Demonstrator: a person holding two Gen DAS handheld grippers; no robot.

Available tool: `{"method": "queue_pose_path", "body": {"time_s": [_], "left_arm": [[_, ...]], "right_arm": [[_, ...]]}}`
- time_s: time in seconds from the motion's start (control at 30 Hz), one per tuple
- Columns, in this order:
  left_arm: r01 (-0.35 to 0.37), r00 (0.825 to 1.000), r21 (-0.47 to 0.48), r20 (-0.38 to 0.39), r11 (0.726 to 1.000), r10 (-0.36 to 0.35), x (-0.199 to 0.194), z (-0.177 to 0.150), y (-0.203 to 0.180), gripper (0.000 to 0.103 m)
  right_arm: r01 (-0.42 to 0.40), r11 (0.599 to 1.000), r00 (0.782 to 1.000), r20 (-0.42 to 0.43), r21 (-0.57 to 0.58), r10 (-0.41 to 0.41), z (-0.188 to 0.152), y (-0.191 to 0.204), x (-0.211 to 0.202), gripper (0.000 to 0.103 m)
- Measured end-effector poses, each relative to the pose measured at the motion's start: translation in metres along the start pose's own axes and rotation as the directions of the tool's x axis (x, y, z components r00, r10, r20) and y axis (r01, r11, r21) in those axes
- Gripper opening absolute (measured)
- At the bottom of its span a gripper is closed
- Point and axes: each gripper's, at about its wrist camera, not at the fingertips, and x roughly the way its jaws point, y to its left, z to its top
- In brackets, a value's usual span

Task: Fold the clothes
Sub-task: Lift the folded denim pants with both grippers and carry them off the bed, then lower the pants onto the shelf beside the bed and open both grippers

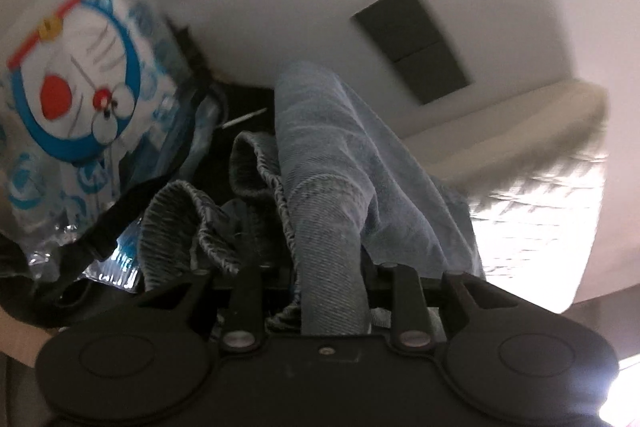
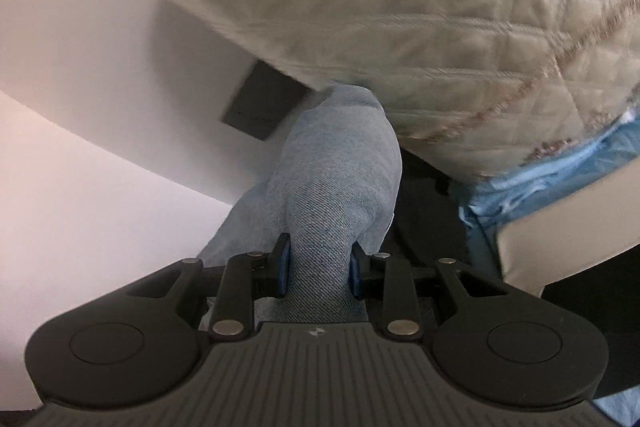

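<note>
Left tool [image 1: 330, 267]: pinched on a bunched fold of light blue denim; the fabric is seen passing between the black jaws, whose pads are hidden by the cloth.
Right tool [image 2: 318, 263]: pressed onto another bunch of the same denim; blue pads [image 2: 283, 265] are seen flat against the cloth on both sides.
Denim garment [image 1: 320, 155]: held up off any surface by both tools and draped forward away from each camera; in the left view a gathered, ribbed elastic edge [image 1: 188, 219] is shown hanging to the left of the grip.
Shown only in the left view: a clear plastic bag [image 1: 76, 75] printed with a blue-and-white cartoon cat face, lying to the left of the garment; a black strap [image 1: 120, 215] crossing below it; a thin white stick [image 1: 244, 118] on a dark surface behind the denim.
Shown only in the right view: crumpled light blue plastic [image 2: 552, 167] tucked under the edge of the quilted mattress, at the right.
Shown in both views: a cream quilted mattress [image 2: 420, 7], filling the upper part of the right view and seen only at the right edge of the left view; a white wall with a dark grey switch panel [image 1: 412, 43].
Sharpness: both views are slightly blurred.
</note>
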Motion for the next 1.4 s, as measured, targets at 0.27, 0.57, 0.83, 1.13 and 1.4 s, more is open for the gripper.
{"method": "queue_pose_path", "body": {"time_s": [0.27,0.57,0.83,1.13,1.4], "left_arm": [[-0.077,0.996,-0.044,-0.042,0.996,0.075,0.043,-0.015,0.038,0.03],[-0.092,0.995,-0.047,-0.052,0.995,0.089,0.042,-0.021,0.044,0.04],[-0.183,0.977,0.056,-0.101,0.981,0.188,0.034,-0.024,0.006,0.073],[-0.345,0.927,0.249,-0.058,0.905,0.37,0.012,-0.034,-0.044,0.085],[-0.418,0.896,0.419,0.044,0.806,0.441,-0.009,-0.059,-0.087,0.086]], "right_arm": [[0.113,0.989,0.99,-0.096,0.093,-0.104,-0.013,-0.076,0.047,0.031],[0.176,0.974,0.977,-0.142,0.139,-0.157,-0.021,-0.105,0.071,0.037],[0.253,0.959,0.963,-0.127,0.124,-0.238,-0.019,-0.089,0.052,0.065],[0.335,0.942,0.941,-0.054,0.004,-0.334,-0.021,-0.048,0.017,0.069],[0.433,0.888,0.901,0.035,-0.153,-0.433,-0.043,0.002,-0.016,0.068]]}}
